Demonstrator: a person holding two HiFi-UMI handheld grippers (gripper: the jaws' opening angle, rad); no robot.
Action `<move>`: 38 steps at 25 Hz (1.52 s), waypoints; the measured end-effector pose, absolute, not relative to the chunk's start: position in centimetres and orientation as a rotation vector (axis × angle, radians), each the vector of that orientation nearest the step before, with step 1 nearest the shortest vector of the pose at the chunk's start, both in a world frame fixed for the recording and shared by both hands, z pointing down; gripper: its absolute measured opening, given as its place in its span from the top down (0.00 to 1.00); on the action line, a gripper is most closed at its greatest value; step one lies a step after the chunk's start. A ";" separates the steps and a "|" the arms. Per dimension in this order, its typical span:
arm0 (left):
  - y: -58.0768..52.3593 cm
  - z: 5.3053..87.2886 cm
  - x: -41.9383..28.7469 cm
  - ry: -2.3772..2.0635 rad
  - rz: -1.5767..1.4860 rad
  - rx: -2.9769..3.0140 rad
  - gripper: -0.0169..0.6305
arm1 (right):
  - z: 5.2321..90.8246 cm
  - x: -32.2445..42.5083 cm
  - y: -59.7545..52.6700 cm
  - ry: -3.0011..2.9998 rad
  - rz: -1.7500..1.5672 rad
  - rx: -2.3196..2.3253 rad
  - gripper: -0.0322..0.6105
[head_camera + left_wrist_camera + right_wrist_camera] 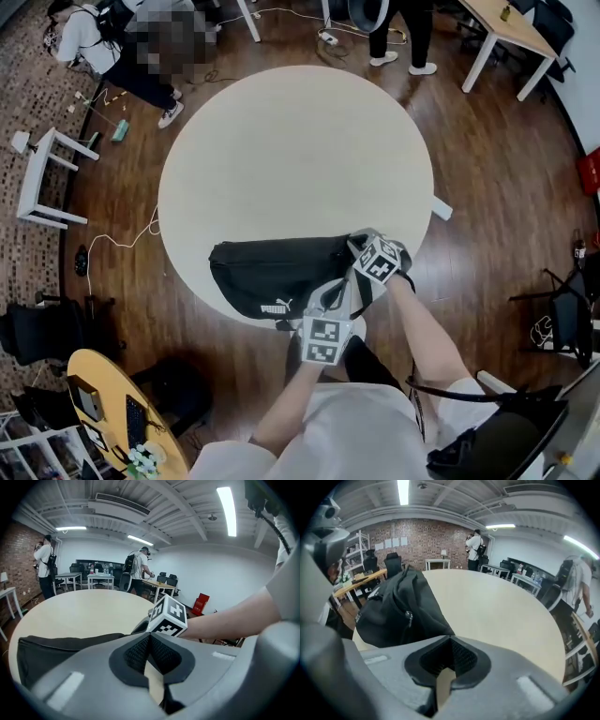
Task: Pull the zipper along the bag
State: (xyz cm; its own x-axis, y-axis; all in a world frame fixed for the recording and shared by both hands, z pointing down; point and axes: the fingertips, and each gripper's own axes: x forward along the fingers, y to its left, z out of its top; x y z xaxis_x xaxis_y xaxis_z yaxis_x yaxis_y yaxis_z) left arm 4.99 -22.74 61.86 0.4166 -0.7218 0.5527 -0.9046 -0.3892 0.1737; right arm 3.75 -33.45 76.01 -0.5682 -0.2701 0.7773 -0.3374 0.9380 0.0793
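A black waist bag (267,274) lies at the near edge of a round cream table (300,141). The left gripper (335,293) and right gripper (359,244) sit at its right end. Each has its jaws pressed together.

Both forearms reach forward to the right end of the bag (267,272), the right forearm (427,328) outside the left forearm (289,405). The left gripper (330,294) sits at the bag's near right corner, jaws pressed together with nothing showing between them. The right gripper (360,246) lies at the bag's far right tip, jaws likewise closed tip to tip
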 end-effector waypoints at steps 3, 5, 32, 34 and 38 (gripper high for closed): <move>-23.7 64.1 5.0 -1.387 0.604 2.163 0.95 | 77.5 3.1 -34.1 -2.117 0.072 0.351 0.96; -24.1 66.1 4.9 -1.394 0.654 2.096 0.95 | 77.5 2.8 -34.1 -2.122 0.115 0.312 0.96; -28.4 75.3 4.2 -1.541 0.679 1.724 0.90 | 76.9 2.9 -34.3 -2.160 0.317 0.176 0.97; -28.3 74.4 4.3 -1.511 0.658 1.779 0.93 | 76.9 3.1 -34.2 -2.153 0.335 0.186 0.97; -27.4 71.9 4.3 -1.412 0.545 1.812 0.94 | 77.0 2.8 -34.3 -2.137 0.327 0.218 0.97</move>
